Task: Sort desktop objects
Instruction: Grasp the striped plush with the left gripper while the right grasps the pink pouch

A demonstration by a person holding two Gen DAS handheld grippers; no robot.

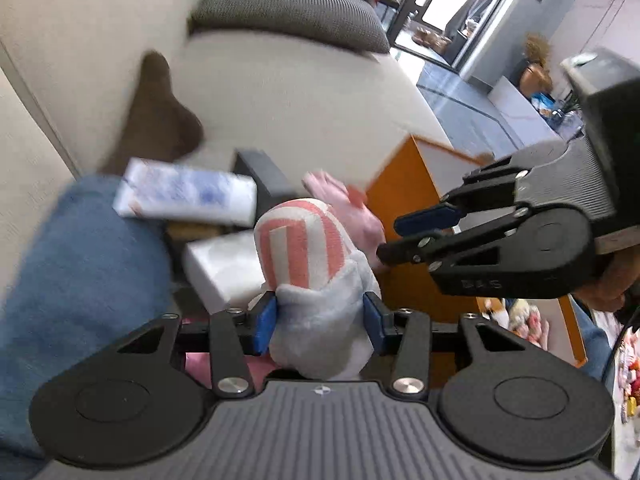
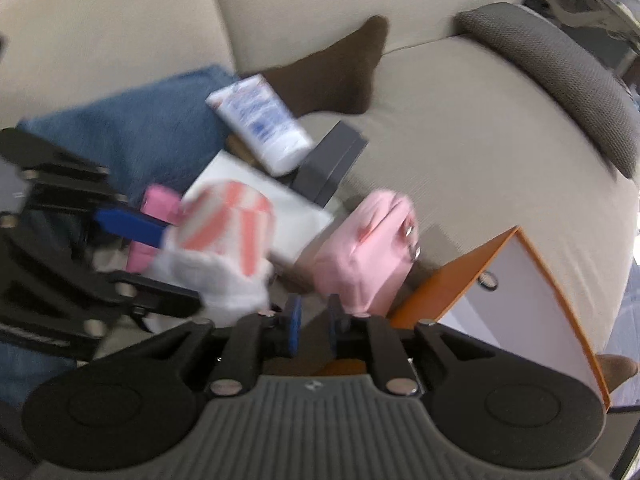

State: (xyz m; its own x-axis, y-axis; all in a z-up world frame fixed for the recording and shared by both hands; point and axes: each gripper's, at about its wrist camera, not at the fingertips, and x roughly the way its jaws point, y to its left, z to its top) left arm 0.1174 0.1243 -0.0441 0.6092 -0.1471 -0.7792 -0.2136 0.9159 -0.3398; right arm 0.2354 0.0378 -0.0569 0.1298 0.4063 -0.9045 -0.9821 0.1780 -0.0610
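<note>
My left gripper [image 1: 320, 316] is shut on a soft grey-white plush item with pink stripes [image 1: 304, 248]; it also shows in the right wrist view [image 2: 224, 248], held by the left gripper [image 2: 180, 264]. My right gripper [image 2: 314, 330] is nearly closed with nothing between its pads; in the left wrist view it [image 1: 390, 238] hovers right of the plush. A pink pouch [image 2: 364, 248] lies just ahead of the right gripper, next to an orange-sided box [image 2: 520, 292].
On the beige sofa [image 2: 460, 140] lie a white-and-blue packet [image 2: 260, 120], a dark grey box [image 2: 332, 164], a white flat box [image 2: 296, 216], a brown sock [image 2: 340, 72], blue denim [image 2: 120, 132] and a grey cushion [image 2: 560, 68].
</note>
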